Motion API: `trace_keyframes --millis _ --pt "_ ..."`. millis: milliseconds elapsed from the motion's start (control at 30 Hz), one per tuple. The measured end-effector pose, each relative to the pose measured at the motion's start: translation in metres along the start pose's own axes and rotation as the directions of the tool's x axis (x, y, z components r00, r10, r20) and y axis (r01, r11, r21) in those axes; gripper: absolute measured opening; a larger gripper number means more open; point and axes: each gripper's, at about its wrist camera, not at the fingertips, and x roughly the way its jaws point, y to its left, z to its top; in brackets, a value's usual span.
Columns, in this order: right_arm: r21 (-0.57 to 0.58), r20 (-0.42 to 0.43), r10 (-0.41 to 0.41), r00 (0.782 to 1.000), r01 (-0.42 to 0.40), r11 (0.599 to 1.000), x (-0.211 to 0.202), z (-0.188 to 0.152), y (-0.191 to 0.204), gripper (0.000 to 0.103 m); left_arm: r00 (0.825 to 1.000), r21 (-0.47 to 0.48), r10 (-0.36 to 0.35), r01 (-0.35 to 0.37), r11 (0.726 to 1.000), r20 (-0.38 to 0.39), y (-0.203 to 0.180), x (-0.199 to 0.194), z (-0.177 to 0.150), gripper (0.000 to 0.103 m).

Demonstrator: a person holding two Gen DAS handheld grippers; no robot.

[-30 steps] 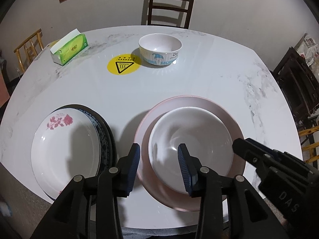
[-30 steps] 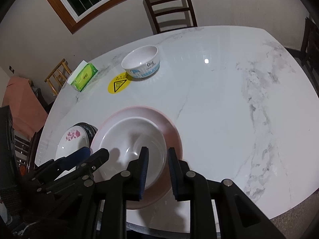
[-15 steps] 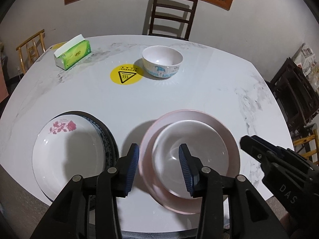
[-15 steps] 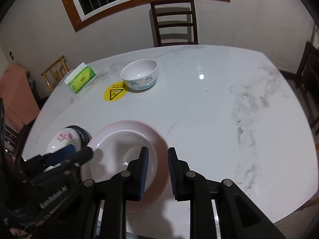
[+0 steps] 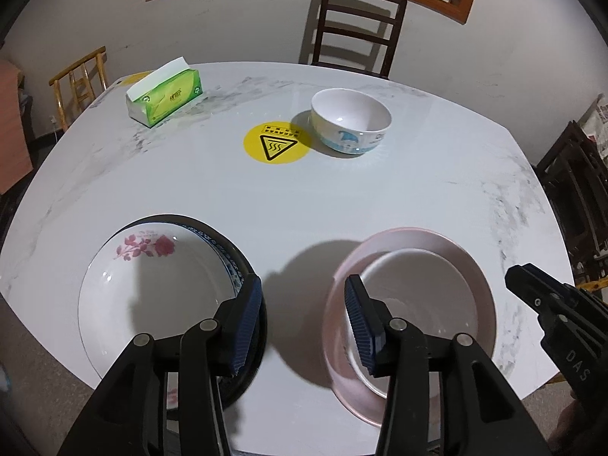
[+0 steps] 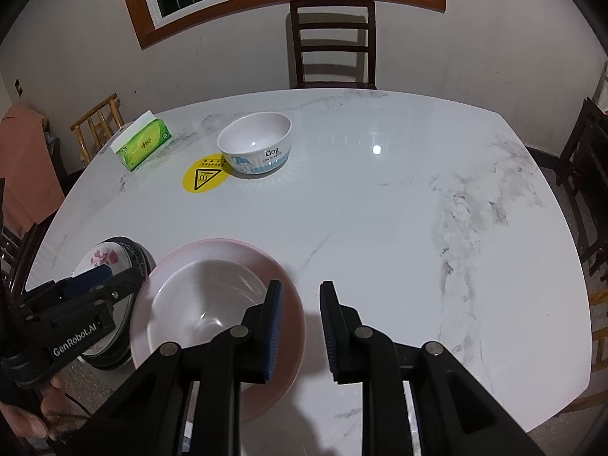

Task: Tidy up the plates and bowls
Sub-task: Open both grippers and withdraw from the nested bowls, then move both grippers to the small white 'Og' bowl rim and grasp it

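Note:
A white bowl (image 5: pixel 437 304) sits in a pink plate (image 5: pixel 437 243) at the near right of the marble table (image 5: pixel 342 197). To its left, a white floral plate (image 5: pixel 152 296) tops a stack of dark blue-rimmed plates (image 5: pixel 231 250). A small blue-printed bowl (image 5: pixel 351 121) stands alone farther back. My left gripper (image 5: pixel 303 279) hovers over the bare strip between the stack and the pink plate, its jaws opening with nothing between them. My right gripper (image 6: pixel 301 285) hangs above the pink plate's (image 6: pixel 228 250) right rim, jaws nearly together and empty.
A green tissue box (image 5: pixel 165 95) lies at the far left and a round yellow warning sticker (image 5: pixel 275 144) is stuck beside the small bowl. A dark wooden chair (image 5: pixel 353 30) stands behind the table, with more chairs at both sides. The table's front edge runs just under both grippers.
My left gripper has drawn back from the white bowl and pink plate's left rim, its jaws a little wider. The right gripper has pulled away from the plate's right rim.

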Motion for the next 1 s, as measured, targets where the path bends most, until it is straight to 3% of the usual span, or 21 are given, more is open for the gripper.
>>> trace_keyframes --millis 133,267,600,767,1000 --pt "0.016 -0.021 0.036 0.999 -0.036 0.999 0.010 0.009 -0.007 0.020 1.000 0.003 0.018 -0.018 1.000 -0.009 0.005 0.008 0.008 0.042" --pt "0.080 -0.057 0.121 0.991 -0.116 0.990 0.026 0.025 -0.025 0.020 0.999 0.002 0.023 -0.023 1.000 -0.026 0.010 0.020 0.020 0.042" --pt "0.089 -0.071 0.187 0.980 -0.181 0.979 0.060 0.074 -0.038 0.021 0.998 0.007 0.047 -0.047 0.999 -0.040 0.020 0.046 0.062 0.042" --pt "0.098 -0.050 0.259 0.965 -0.253 0.962 0.080 0.103 -0.035 0.021 0.998 -0.015 -0.016 0.015 1.000 -0.059 0.023 0.060 0.087 0.042" --pt "0.111 -0.045 0.295 0.955 -0.288 0.951 0.110 0.140 -0.025 0.021 0.996 -0.071 -0.079 0.077 0.994 -0.028 0.027 0.079 0.128 0.042"
